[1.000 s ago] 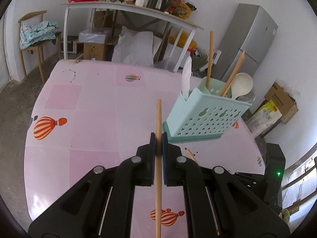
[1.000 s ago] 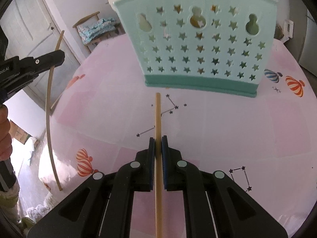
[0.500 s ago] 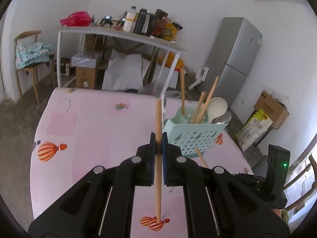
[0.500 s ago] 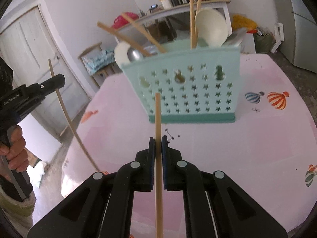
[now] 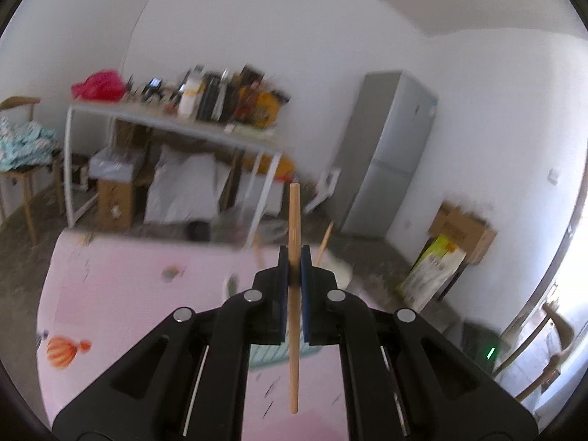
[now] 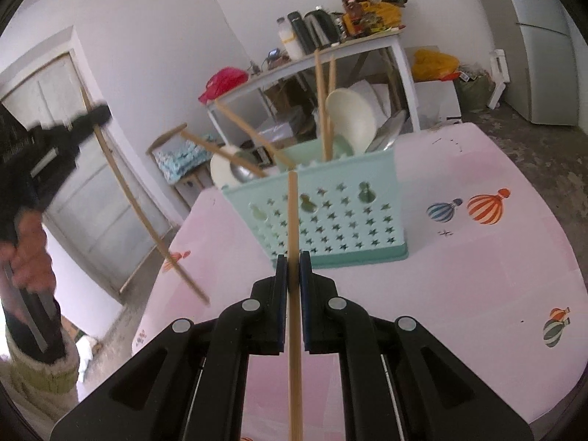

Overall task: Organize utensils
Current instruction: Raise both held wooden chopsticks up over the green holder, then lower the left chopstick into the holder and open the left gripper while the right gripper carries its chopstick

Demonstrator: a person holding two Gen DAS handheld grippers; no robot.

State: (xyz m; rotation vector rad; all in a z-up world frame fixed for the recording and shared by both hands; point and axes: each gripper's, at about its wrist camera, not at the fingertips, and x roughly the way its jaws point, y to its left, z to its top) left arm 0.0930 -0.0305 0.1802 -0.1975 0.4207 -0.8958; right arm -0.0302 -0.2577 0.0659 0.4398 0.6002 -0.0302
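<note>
Left gripper had risen, clamped on a wooden chopstick, right gripper pinching another wooden chopstick, mint perforated plastic basket now farther off.

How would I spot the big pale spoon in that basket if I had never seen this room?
Find the pink table with balloon prints, then the mint green basket with star-shaped holes standing on it. At the basket's right end, beside two upright wooden chopsticks, rises the cream spoon: the widest, roundest bowl among thin sticks.
</note>
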